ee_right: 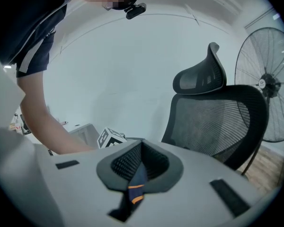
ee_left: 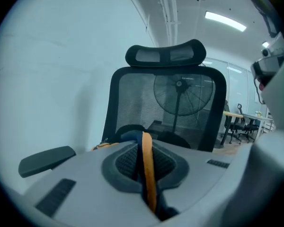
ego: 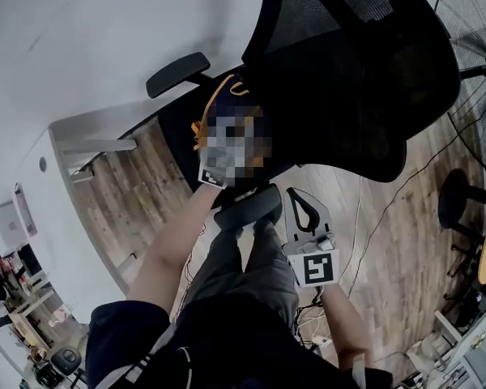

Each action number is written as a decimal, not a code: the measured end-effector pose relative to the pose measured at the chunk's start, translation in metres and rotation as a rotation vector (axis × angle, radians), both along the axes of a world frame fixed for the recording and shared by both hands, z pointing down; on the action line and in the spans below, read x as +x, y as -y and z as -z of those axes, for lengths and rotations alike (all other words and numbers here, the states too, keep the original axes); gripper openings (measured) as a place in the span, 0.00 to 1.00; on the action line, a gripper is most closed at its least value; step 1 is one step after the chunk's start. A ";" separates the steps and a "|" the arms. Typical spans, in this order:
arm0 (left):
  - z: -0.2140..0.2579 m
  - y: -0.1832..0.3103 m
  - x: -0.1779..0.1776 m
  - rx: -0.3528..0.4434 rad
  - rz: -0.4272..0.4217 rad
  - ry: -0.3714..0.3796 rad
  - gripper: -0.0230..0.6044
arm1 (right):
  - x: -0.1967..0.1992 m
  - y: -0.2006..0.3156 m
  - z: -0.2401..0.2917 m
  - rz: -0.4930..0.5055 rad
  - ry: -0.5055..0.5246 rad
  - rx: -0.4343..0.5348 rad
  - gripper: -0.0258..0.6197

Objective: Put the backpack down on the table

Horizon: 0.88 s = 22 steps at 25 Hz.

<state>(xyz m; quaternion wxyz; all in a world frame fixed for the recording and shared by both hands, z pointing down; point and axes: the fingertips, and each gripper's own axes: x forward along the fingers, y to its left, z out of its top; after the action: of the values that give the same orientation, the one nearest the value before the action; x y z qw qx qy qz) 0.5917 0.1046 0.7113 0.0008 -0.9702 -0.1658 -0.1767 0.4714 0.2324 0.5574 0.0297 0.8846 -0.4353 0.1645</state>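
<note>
Trousers (ego: 255, 274): nearest, dark, straight below; knees just beside near armrest (ego: 247, 207), so step back before swinging the load aside.
Table (ego: 61, 205): white, far left in head view, well apart from the chair; white box (ego: 8, 221) toward its lower end; aim for the bare stretch above that.
Left gripper (ee_left: 149, 183): jaws together, clamped on orange-edged strap (ee_left: 147, 162) that runs up out of the grip toward the chair; hold pressure firm and pull along the strap, not across it.
Backpack (ego: 225, 94): navy with orange trim, over the chair seat and close against the backrest; mostly under a mosaic patch; cannot tell whether its base rests on the seat.
Chair (ego: 348, 79): black mesh, armrests on both sides of the bag; lift straight up past armrest height before turning left.
Right gripper (ee_right: 136, 176): jaws together, pinching navy strap (ee_right: 134, 188) with two orange stripes; match height with the left so the bag hangs level.
Fan (ego: 478, 55): far right, cable across the wooden floor; no reason to move that way.
Step in hand, as judged: raising the bag clear of the chair; likely risk is a thin strap sliding out of either grip under the weight.
</note>
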 end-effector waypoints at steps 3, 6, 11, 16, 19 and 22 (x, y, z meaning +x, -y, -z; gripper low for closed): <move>0.025 0.005 -0.010 -0.012 0.030 -0.037 0.06 | -0.003 0.000 0.012 0.006 -0.006 0.009 0.04; 0.051 0.007 -0.019 -0.014 0.046 -0.061 0.06 | -0.007 -0.003 0.020 0.019 -0.015 -0.001 0.04; 0.081 0.016 -0.043 -0.029 0.101 -0.085 0.06 | -0.011 -0.005 0.034 0.048 -0.034 -0.010 0.04; 0.109 0.030 -0.067 -0.023 0.171 -0.102 0.06 | -0.018 0.000 0.052 0.103 -0.056 -0.007 0.04; 0.123 0.043 -0.080 -0.027 0.231 -0.099 0.06 | -0.019 0.006 0.065 0.136 -0.066 0.019 0.04; 0.136 0.054 -0.095 -0.011 0.282 -0.091 0.06 | -0.020 0.009 0.076 0.176 -0.077 0.036 0.04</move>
<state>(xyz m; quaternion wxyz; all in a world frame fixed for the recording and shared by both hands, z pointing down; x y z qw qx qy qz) 0.4969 0.0510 0.5755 -0.0221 -0.9909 -0.0285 -0.1298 0.4509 0.2231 0.4809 0.0450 0.8489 -0.5129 0.1194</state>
